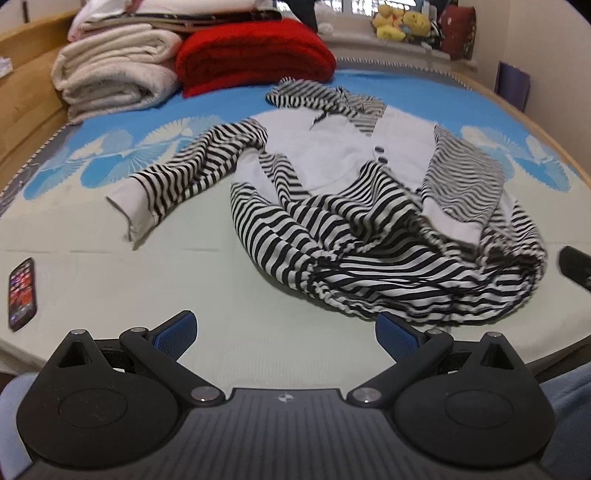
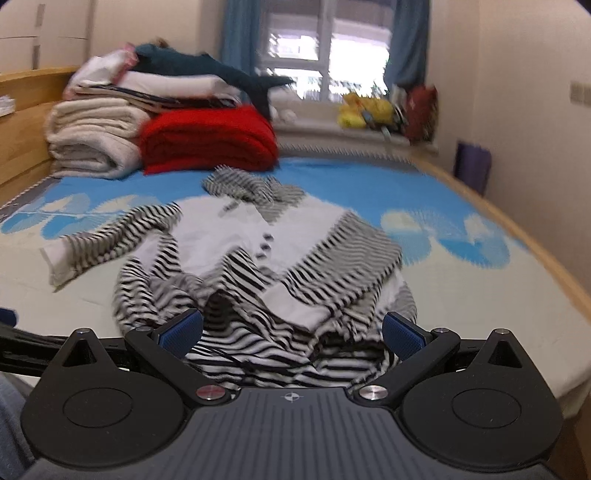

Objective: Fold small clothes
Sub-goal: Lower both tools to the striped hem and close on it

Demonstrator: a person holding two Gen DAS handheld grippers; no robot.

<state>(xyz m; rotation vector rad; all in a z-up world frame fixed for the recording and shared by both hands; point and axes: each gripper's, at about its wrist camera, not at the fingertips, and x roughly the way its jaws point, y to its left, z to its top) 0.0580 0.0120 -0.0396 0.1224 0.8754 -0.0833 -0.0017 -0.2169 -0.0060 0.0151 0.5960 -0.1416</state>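
Observation:
A small black-and-white striped garment with a white chest panel (image 1: 332,177) lies crumpled on the bed, one sleeve stretched out to the left and its bunched lower part nearest me. It also shows in the right wrist view (image 2: 258,258). My left gripper (image 1: 286,334) is open and empty, just short of the garment's near hem and to its left. My right gripper (image 2: 293,334) is open, with the striped hem lying between and below its blue pads (image 2: 402,334); nothing is gripped. The tip of the right gripper shows at the right edge of the left wrist view (image 1: 576,267).
A phone (image 1: 22,293) lies on the pale sheet at the left. A folded red blanket (image 1: 255,55) and a stack of cream blankets (image 1: 114,74) sit at the head of the bed. The wooden bed frame (image 2: 535,240) runs along the right. Plush toys (image 1: 402,22) sit on the windowsill.

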